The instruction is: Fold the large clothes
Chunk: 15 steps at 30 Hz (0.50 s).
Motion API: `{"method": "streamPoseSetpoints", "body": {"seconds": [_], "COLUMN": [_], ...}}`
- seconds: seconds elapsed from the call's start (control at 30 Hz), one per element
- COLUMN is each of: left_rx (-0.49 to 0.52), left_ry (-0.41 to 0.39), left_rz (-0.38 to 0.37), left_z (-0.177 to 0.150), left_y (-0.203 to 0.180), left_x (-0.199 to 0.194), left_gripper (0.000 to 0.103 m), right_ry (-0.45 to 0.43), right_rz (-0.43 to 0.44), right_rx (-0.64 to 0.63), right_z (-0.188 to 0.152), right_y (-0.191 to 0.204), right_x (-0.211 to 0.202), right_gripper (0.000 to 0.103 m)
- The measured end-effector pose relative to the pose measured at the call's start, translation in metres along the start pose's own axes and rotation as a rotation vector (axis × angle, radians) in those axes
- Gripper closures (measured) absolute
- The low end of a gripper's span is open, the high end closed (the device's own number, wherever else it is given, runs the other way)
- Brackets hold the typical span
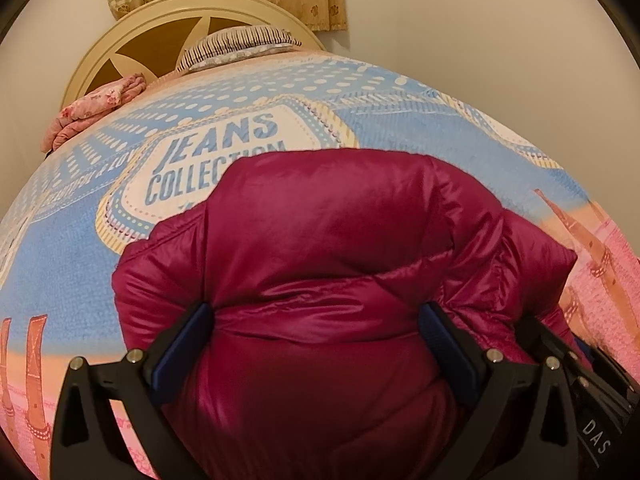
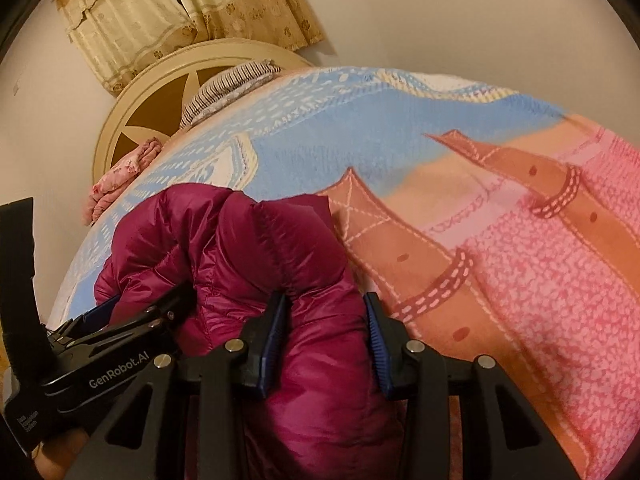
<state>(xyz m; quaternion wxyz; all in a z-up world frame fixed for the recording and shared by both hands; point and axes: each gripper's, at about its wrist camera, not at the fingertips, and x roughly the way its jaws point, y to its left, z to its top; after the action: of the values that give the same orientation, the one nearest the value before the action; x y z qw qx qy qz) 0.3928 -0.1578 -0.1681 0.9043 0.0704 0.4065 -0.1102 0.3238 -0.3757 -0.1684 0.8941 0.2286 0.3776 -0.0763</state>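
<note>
A magenta puffer jacket (image 1: 320, 248) lies bundled on a bed with a blue, orange and pink "JEANS COLLECTION" blanket (image 1: 80, 264). My left gripper (image 1: 316, 320) stands wide, its jaws pressing either side of a thick puffed fold of the jacket. In the right wrist view the jacket (image 2: 240, 240) sits at lower left on the blanket (image 2: 520, 280). My right gripper (image 2: 326, 320) has its jaws around a thick fold at the jacket's right edge. The left gripper's black body (image 2: 120, 340) shows there, close on the left.
A cream round headboard (image 1: 132, 36) stands at the bed's far end, with a striped pillow (image 1: 236, 46) and a folded pink floral cloth (image 1: 96, 108) near it. Beige curtains (image 2: 132, 12) hang on the wall behind.
</note>
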Motion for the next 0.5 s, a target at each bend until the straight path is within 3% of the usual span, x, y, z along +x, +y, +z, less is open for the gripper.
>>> {"method": "streamPoseSetpoints", "body": {"seconds": [0.5], "left_rx": [0.012], "left_ry": [0.021], "left_rz": [0.014], "left_z": [-0.0006], "left_y": [-0.002], "left_x": [0.0043], "left_gripper": [0.0], "right_ry": [0.032], "right_rz": [0.006], "right_rx": [0.009], "right_z": [0.0025], "right_y": [-0.001], "right_x": [0.0064], "right_gripper": [0.063]}}
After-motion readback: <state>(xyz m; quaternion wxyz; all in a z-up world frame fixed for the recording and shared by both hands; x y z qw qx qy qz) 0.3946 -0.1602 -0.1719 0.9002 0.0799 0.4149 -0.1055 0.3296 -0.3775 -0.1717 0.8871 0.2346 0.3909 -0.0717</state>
